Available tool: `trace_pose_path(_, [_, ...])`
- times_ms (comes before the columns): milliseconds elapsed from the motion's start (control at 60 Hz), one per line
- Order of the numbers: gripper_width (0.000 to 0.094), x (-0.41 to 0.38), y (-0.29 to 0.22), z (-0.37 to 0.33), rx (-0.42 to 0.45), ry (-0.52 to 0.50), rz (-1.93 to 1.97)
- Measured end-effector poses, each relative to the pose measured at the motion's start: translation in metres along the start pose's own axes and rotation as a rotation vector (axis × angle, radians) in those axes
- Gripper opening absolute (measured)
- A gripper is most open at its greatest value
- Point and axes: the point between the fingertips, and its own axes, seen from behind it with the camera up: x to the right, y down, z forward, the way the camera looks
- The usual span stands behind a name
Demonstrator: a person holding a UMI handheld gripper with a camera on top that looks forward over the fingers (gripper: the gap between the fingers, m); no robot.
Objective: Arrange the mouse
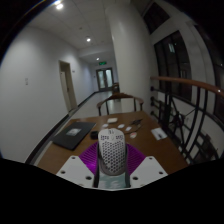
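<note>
A pale grey mouse (112,154) with a perforated honeycomb shell stands between my two fingers, its nose pointing away from me. The purple pads (91,158) press on both its sides. My gripper (112,165) is shut on the mouse and holds it above the near end of a brown wooden table (150,135). The lower part of the mouse is hidden between the fingers.
On the table lie a dark flat laptop or mat (75,133) to the left and small light papers or cards (128,125) beyond the mouse. A wooden chair (120,100) stands at the far end. A railing (190,100) runs on the right; a corridor lies beyond.
</note>
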Motion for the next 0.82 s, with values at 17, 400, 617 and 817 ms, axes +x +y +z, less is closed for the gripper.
trace_pose_path(17, [0.0353, -0.010, 0.011, 0.006, -0.008, -0.006, 0.002])
trace_pose_path(400, [0.0439, -0.039, 0.159, 0.055, -0.277, 0.063, -0.212])
trace_pose_path(617, [0.0770, -0.038, 0.155, 0.025, -0.355, -0.041, -0.268])
trace_pose_path(817, [0.0819, -0.015, 0.144, -0.048, -0.346, -0.156, -0.288])
